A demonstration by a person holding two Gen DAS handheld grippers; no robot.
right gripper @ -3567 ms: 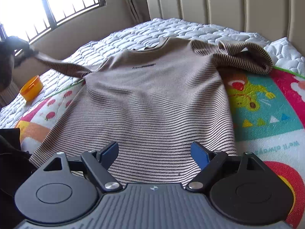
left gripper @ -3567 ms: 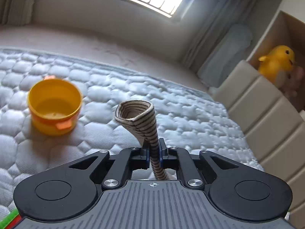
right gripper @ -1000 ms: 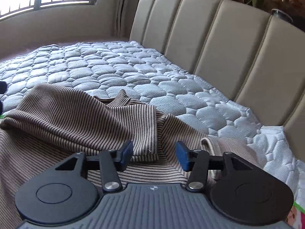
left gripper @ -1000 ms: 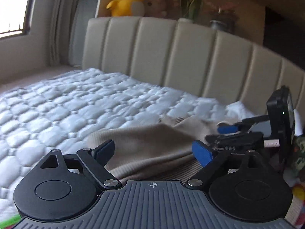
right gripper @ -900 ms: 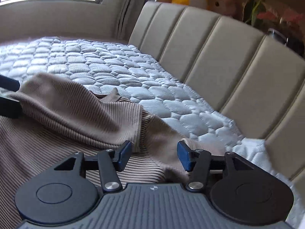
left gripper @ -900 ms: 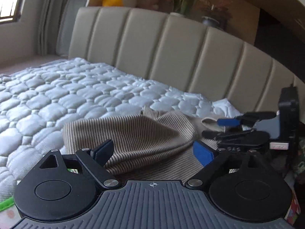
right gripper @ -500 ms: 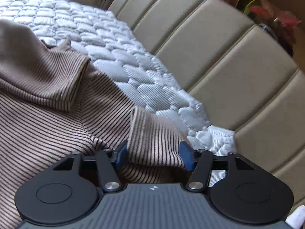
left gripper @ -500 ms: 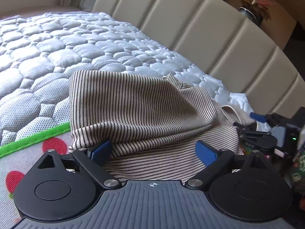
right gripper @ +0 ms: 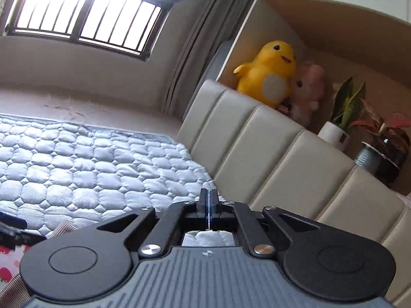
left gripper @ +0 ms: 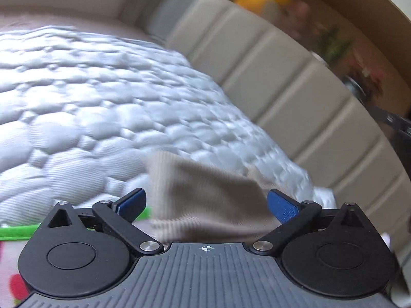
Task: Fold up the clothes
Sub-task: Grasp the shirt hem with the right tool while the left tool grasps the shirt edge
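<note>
The tan striped sweater (left gripper: 205, 200) lies on the quilted bed, its folded sleeve bunched right in front of my left gripper (left gripper: 205, 200). The left jaws stand wide open around the cloth, touching nothing. This view is blurred. My right gripper (right gripper: 208, 206) is shut with its blue pads pressed together; no cloth shows between them. It is raised and points at the headboard. A small strip of the sweater (right gripper: 61, 228) shows at the lower left of the right wrist view.
The white quilted mattress (right gripper: 77, 169) runs back to a beige padded headboard (right gripper: 269, 148). A yellow plush duck (right gripper: 267, 74), a pink plush and potted plants (right gripper: 344, 118) sit on the ledge behind. A colourful play mat (left gripper: 15, 231) lies under the sweater. The barred window (right gripper: 84, 15) is far left.
My right gripper has closed from open around the sleeve cuff and lifted up, now facing the headboard. My left gripper has swung left and stays open over the folded sleeve.
</note>
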